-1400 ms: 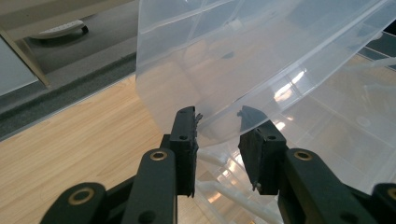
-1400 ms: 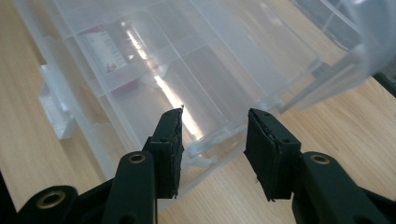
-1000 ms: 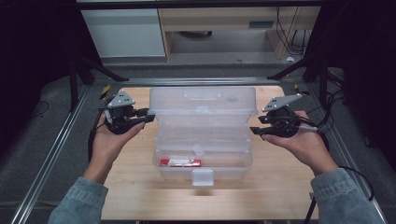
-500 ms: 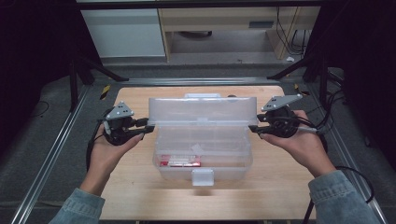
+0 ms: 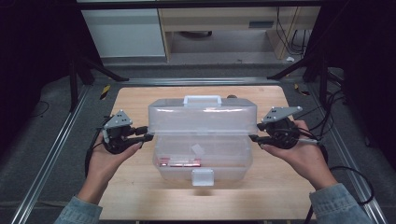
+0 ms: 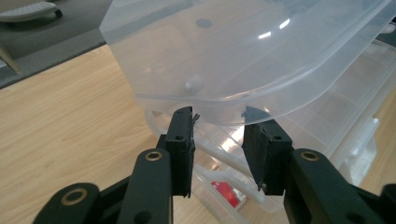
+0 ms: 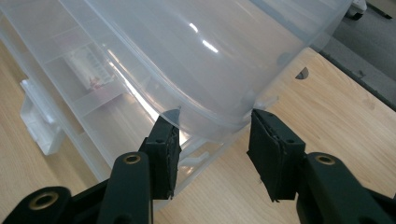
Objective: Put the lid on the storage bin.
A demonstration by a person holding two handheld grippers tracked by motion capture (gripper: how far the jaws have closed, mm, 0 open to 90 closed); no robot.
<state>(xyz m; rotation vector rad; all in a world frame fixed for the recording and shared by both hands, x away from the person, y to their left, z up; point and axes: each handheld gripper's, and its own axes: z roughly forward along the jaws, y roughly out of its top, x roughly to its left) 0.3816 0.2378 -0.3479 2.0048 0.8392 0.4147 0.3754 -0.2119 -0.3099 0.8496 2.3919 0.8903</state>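
Clear plastic toolbox (image 5: 201, 154) on desk (image 5: 140, 100): translucent lid (image 5: 203, 119) half raised, white handle (image 5: 202, 99), front latch (image 5: 202, 177). Lid rim flanked by left hand-held gripper (image 5: 145, 136) and right hand-held gripper (image 5: 254, 138), both released.

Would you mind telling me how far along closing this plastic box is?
Partly done: the lid stands tilted over the box, not shut. In hand: the left gripper and right gripper steady its ends, jaws apart. Left: lower it fully and fasten the front latch.
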